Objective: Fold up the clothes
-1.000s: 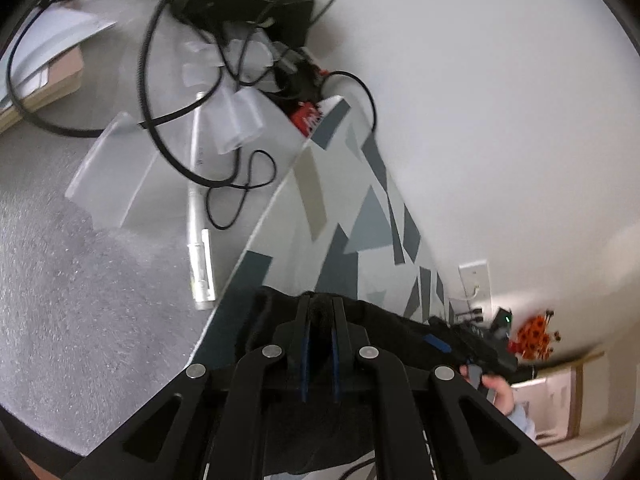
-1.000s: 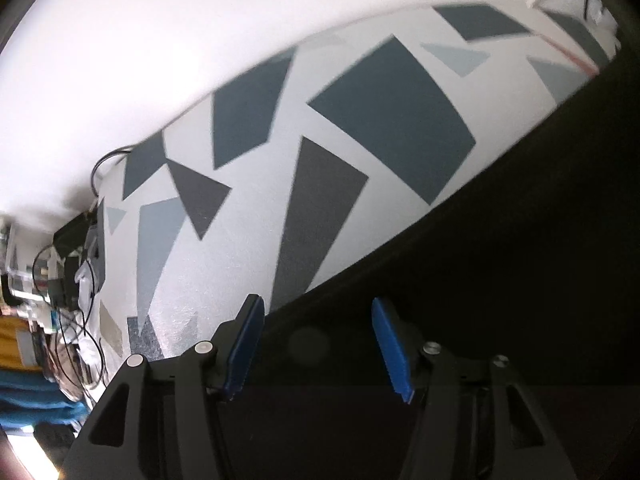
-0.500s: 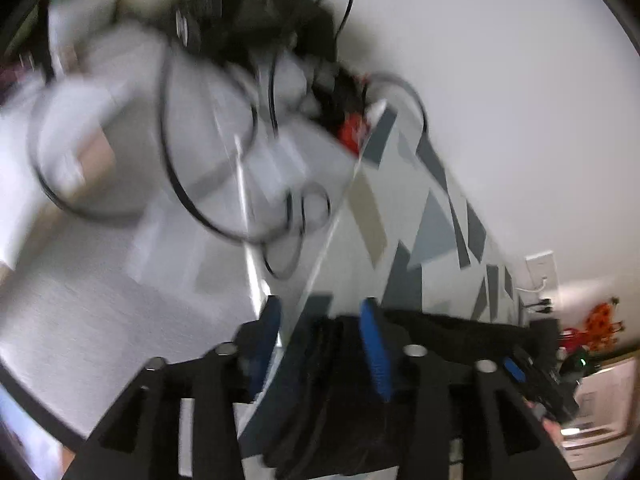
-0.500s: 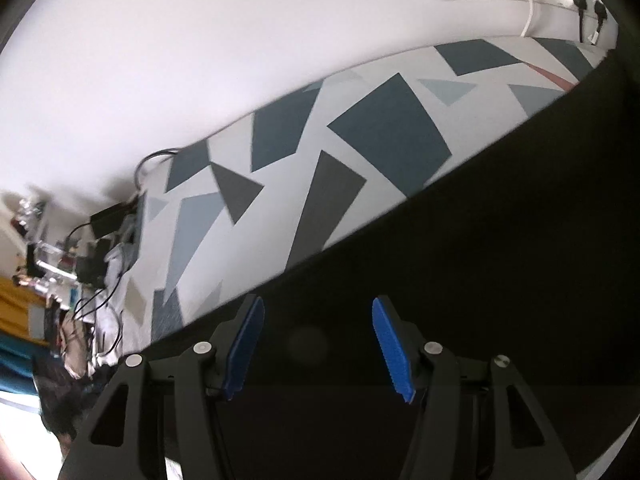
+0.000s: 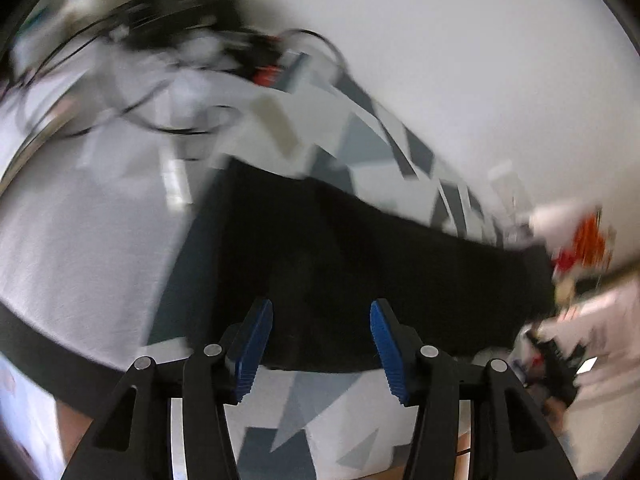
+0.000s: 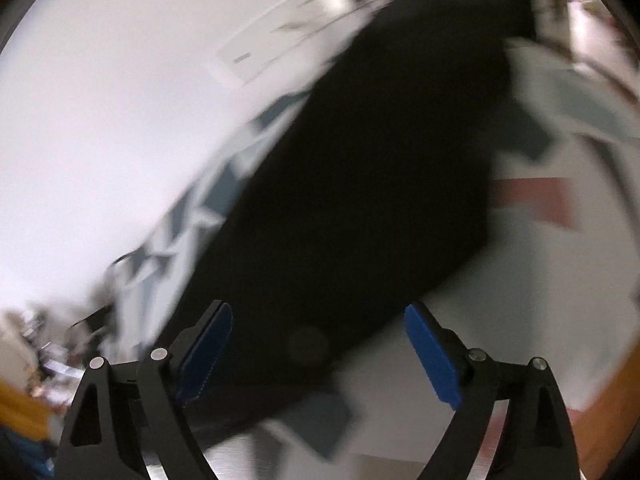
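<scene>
A black garment [image 5: 360, 264] lies flat as a long folded band on a table cover [image 5: 288, 136] printed with grey and blue shapes. My left gripper [image 5: 322, 342] hangs open above its near edge, blue pads apart, nothing between them. In the right wrist view the same black garment [image 6: 360, 184] stretches diagonally away from me. My right gripper [image 6: 318, 354] is wide open over its near end, holding nothing. Both views are motion-blurred.
Tangled black cables and boxes [image 5: 180, 40] lie on the grey floor at upper left. A white wall [image 5: 460, 60] runs behind the table. Orange flowers [image 5: 588, 236] and the other gripper's hand sit at far right. A wooden table edge [image 6: 612, 392] shows lower right.
My left gripper let go of the black garment, opened and pulled back. The right gripper opened wider and drew back too, so the whole folded garment now shows lying on the cover.
</scene>
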